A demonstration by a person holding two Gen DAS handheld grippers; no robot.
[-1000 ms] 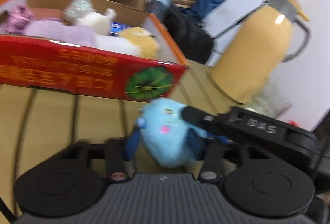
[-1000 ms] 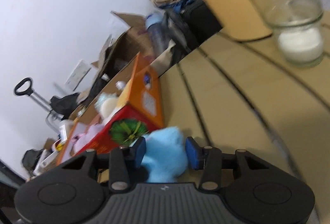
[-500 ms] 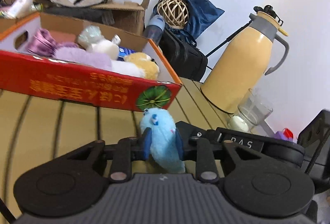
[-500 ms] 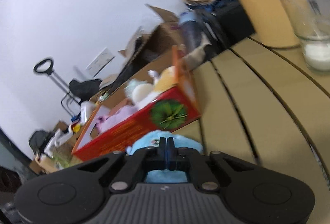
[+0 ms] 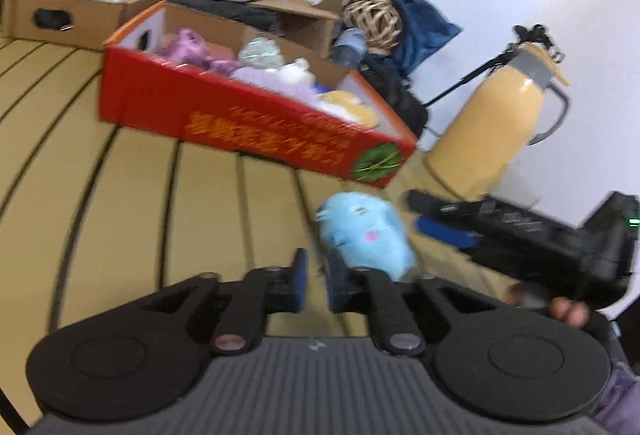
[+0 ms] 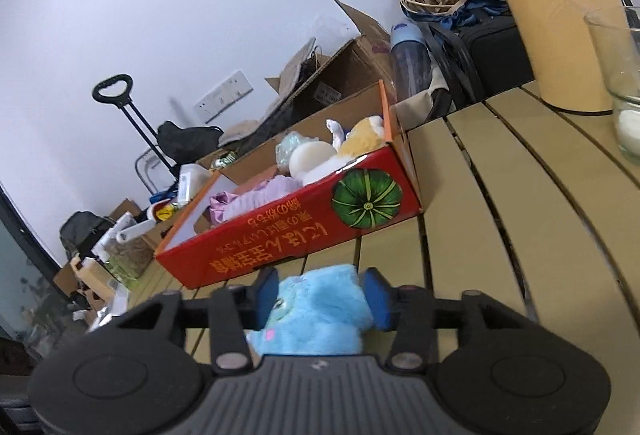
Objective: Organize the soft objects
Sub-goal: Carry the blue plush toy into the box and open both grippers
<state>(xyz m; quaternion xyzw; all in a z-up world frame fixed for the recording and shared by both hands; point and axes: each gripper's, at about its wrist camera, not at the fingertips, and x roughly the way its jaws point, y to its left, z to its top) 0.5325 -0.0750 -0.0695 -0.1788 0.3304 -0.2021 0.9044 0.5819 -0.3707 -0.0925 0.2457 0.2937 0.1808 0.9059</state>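
Note:
A light blue plush toy [image 5: 366,235] lies on the slatted wooden table, in front of a red cardboard box [image 5: 256,123] that holds several soft toys. My left gripper [image 5: 316,285] is nearly shut and empty, just left of the plush. My right gripper [image 6: 322,297] is open, with a blue pad on each side of the plush [image 6: 320,309], and it shows in the left wrist view [image 5: 448,223] at the plush's right. The red box [image 6: 304,235] sits just beyond the plush.
A tan thermos jug [image 5: 496,123] stands right of the box, with a glass [image 6: 616,83] beside it. A brown carton [image 5: 72,15] of clutter sits at the table's far left. Bags and a wicker ball [image 5: 374,21] lie behind the table.
My left gripper let go of the plush and drew to its left, jaws nearly closed. My right gripper opened from shut and now straddles the plush, which lies on the table.

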